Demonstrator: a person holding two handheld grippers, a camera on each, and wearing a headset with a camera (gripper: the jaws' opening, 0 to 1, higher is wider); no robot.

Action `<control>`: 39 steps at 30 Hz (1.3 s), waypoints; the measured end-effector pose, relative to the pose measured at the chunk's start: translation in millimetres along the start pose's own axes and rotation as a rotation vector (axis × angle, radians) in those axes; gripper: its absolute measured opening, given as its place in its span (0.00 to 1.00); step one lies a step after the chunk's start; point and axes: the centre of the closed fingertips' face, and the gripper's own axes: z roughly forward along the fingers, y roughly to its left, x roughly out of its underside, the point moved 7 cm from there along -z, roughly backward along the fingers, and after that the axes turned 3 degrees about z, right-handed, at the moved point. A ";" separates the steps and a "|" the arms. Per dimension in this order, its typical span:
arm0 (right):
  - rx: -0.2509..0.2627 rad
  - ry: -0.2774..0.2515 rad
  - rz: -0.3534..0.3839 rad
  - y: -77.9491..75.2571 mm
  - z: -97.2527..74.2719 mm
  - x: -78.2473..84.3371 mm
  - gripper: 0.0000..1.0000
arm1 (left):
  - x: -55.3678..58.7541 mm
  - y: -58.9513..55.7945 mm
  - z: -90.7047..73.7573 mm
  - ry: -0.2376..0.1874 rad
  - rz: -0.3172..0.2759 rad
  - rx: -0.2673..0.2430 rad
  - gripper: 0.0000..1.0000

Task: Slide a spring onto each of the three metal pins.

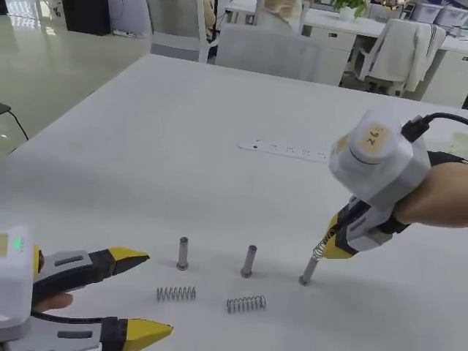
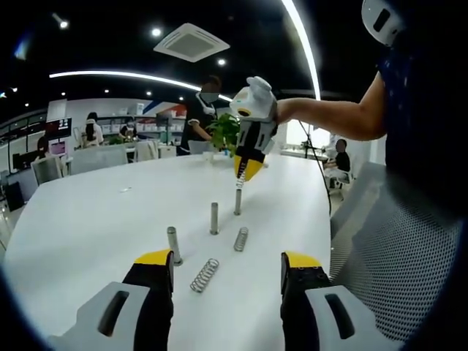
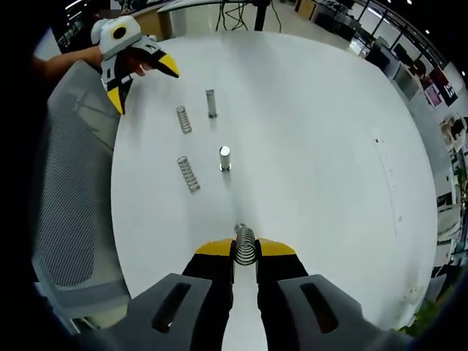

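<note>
Three short metal pins stand upright in a row on the white table: left pin (image 1: 183, 253), middle pin (image 1: 249, 261), right pin (image 1: 308, 270). My right gripper (image 1: 330, 247) is shut on a spring (image 3: 246, 243) and holds it just over the top of the right pin, spring end at the pin tip (image 1: 319, 251). Two loose springs lie flat in front of the pins, one (image 1: 176, 293) near the left pin and one (image 1: 246, 303) near the middle pin. My left gripper (image 1: 150, 292) hovers open at the near left, nothing between its yellow-tipped fingers (image 2: 155, 257).
A white power strip (image 1: 285, 150) lies farther back on the table (image 1: 183, 131). Office chairs and desks stand beyond the far edge. A mesh chair back (image 3: 69, 183) is close beside the table in the right gripper view.
</note>
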 end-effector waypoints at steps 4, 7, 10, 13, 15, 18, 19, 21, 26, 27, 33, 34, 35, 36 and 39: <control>-0.013 0.004 0.003 0.1 2.0 0.2 0.09 | 0.3 1.2 -0.2 0.000 -0.002 -0.006 0.55; -0.012 0.008 -0.002 0.1 3.8 0.0 0.09 | 0.6 1.4 -0.2 0.001 -0.004 -0.009 0.56; -0.017 0.015 -0.001 -0.1 5.7 0.6 0.09 | 1.2 1.2 -0.2 0.003 -0.006 -0.011 0.57; -0.018 0.024 -0.001 0.2 7.8 1.5 0.09 | 1.3 1.5 -0.8 0.002 -0.009 -0.015 0.57; -0.022 0.028 0.000 0.9 9.6 1.3 0.09 | 1.6 1.9 -1.4 0.003 -0.010 -0.018 0.57; -0.030 0.035 -0.001 2.8 13.9 0.9 0.09 | 2.2 2.1 -2.4 0.005 -0.010 -0.021 0.57; -0.033 0.039 -0.001 3.2 15.4 0.9 0.09 | 2.2 2.2 -2.7 0.005 -0.010 -0.021 0.57; -0.034 0.048 -0.004 3.7 19.7 0.7 0.09 | 2.4 2.5 -3.2 0.005 -0.011 -0.023 0.57; -0.039 0.071 -0.006 1.8 33.5 4.1 0.09 | 2.6 2.6 -3.6 0.005 -0.011 -0.023 0.57; -0.041 0.075 -0.001 1.9 36.0 4.8 0.09 | 2.5 2.5 -3.5 0.004 -0.011 -0.023 0.57; -0.052 0.088 0.010 2.5 49.3 7.0 0.09 | 2.2 2.7 -3.3 0.006 -0.008 -0.020 0.57; -0.053 0.092 0.008 3.0 52.0 7.1 0.09 | 2.1 2.9 -3.2 0.006 -0.008 -0.021 0.57; -0.054 0.096 0.007 3.5 53.7 7.5 0.09 | 2.2 2.9 -3.2 0.006 -0.008 -0.021 0.57; -0.055 0.100 0.005 4.0 56.0 7.8 0.09 | 2.1 2.9 -3.1 0.004 -0.009 -0.020 0.57; -0.056 0.106 0.003 4.4 59.9 9.0 0.09 | 2.0 3.1 -2.9 0.005 -0.007 -0.021 0.57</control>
